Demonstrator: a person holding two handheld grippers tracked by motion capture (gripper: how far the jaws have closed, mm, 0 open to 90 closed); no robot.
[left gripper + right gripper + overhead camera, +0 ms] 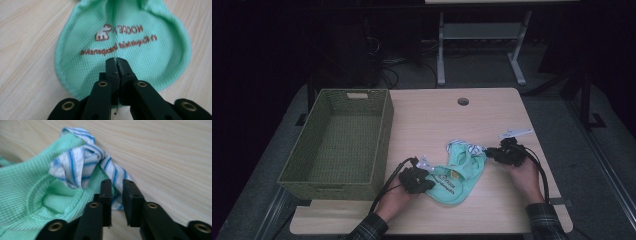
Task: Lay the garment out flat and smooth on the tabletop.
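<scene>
1. The basket (343, 142) stands on the left part of the desk (492, 210).
2. The bib (460, 172) lies flat on the desk to the right of the basket, well apart from it.
3. The left gripper (430, 184) sits between basket and bib, at the bib's left edge.
4. The right gripper (488, 151) sits at the bib's right end, farther from the basket.
5. A small tag (515, 133) lies on the desk beyond the right gripper, farthest from the basket.
</scene>
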